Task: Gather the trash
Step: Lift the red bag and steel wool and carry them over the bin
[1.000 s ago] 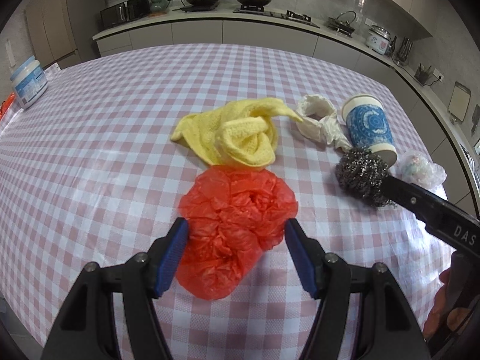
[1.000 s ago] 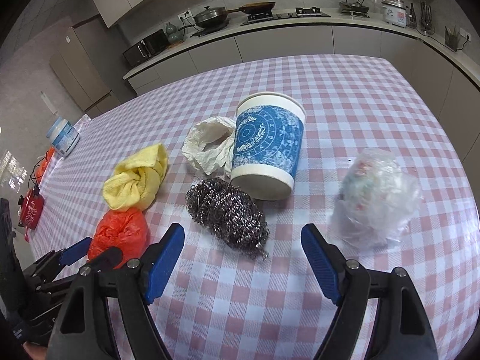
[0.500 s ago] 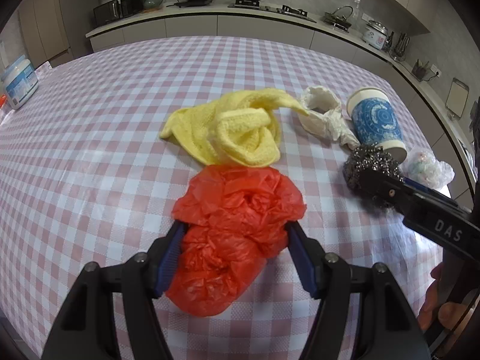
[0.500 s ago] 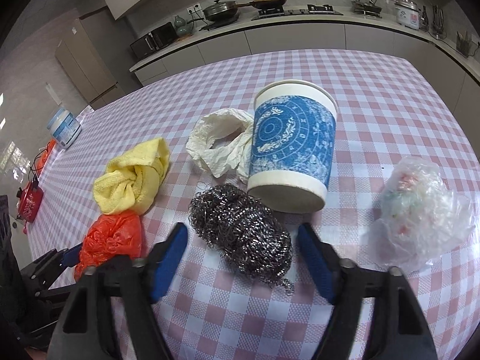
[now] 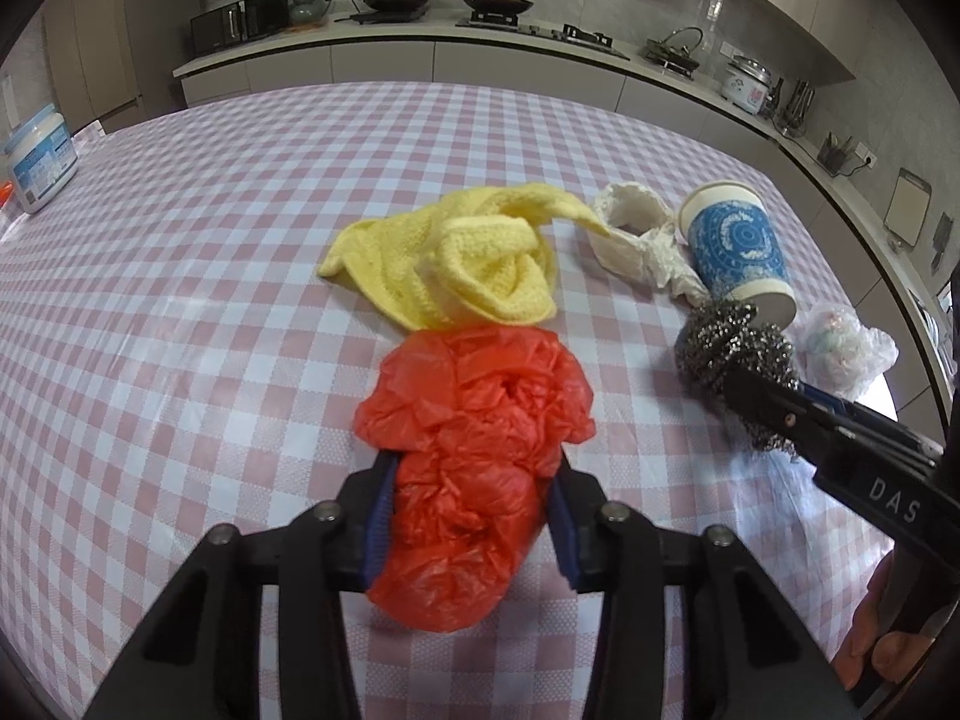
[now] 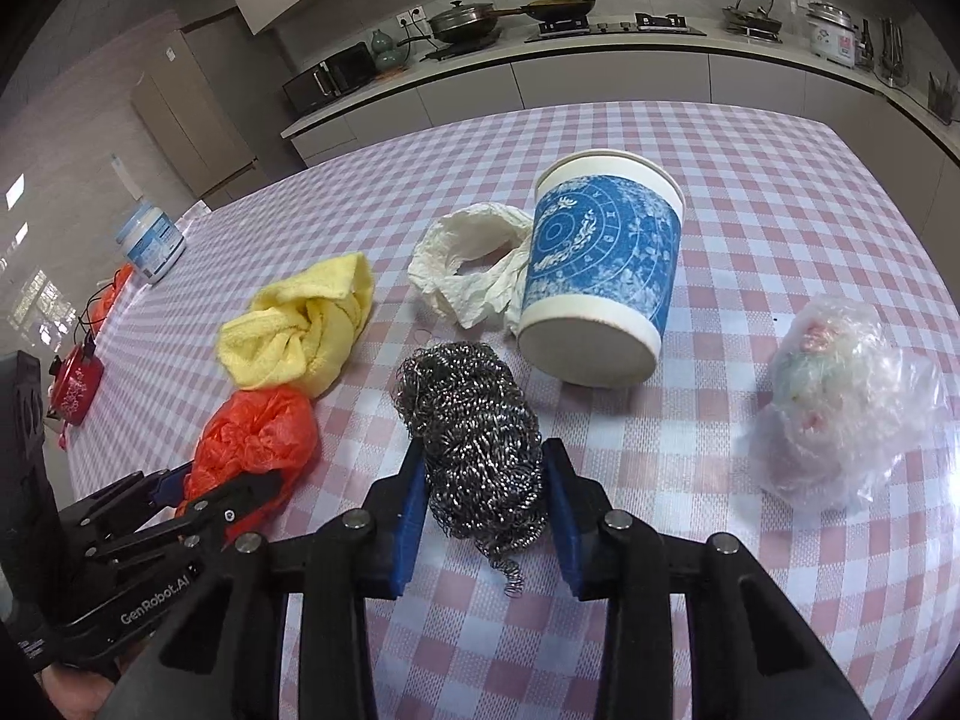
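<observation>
Both grippers clenched on trash, still down on the checked tabletop [image 5: 180,300].
The left gripper [image 5: 468,525] grasps the crumpled red plastic bag [image 5: 474,420]; the right gripper [image 6: 485,513] grasps the grey steel-wool scourer [image 6: 474,438], whose long axis runs forward between the pads. Each piece bulges ahead of its gripper.

We looked low and close along each gripper toward the kitchen counter [image 5: 420,42]; both views shared the checked surface [image 5: 180,300], yellow cloth [image 6: 300,330] and cup [image 5: 738,246].
</observation>
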The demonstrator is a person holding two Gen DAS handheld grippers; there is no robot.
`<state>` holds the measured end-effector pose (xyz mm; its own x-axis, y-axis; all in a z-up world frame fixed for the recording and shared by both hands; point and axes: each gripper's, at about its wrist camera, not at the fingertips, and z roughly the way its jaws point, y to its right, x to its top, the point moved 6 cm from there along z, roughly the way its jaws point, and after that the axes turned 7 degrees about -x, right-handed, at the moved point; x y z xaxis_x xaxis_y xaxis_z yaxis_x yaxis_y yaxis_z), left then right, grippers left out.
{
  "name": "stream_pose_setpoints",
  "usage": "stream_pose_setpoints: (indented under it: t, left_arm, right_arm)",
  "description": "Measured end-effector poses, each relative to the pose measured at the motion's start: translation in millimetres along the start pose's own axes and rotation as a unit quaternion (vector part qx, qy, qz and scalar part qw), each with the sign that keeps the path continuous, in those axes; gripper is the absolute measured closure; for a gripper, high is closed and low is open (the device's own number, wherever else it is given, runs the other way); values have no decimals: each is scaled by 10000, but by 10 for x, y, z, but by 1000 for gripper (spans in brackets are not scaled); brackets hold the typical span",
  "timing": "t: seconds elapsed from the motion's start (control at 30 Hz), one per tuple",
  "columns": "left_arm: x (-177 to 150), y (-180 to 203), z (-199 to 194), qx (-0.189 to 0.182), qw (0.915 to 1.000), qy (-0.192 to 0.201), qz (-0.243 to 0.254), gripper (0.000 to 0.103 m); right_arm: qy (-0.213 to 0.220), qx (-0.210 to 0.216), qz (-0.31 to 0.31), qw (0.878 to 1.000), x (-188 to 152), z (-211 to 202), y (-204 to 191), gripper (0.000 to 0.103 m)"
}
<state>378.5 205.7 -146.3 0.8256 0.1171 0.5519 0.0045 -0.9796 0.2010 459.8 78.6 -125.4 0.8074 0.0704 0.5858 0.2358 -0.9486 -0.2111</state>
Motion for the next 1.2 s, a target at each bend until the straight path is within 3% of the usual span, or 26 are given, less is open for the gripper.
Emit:
stream_pose_setpoints:
  t: [0.27, 0.6, 1.2]
  left_arm:
    - [-103, 142, -223, -80, 9998, 160, 9, 61]
    - [-192, 617, -471, -168, 9992, 347, 143, 61]
    - [-447, 1920, -583, -444, 9966, 416, 561, 61]
  right_arm:
    - [92, 68, -3, 9999, -130, -258, 87, 64]
    - [218, 72, 93, 9997, -329, -663, 392, 64]
    - [485, -117, 460, 9977, -736, -1584, 1547, 64]
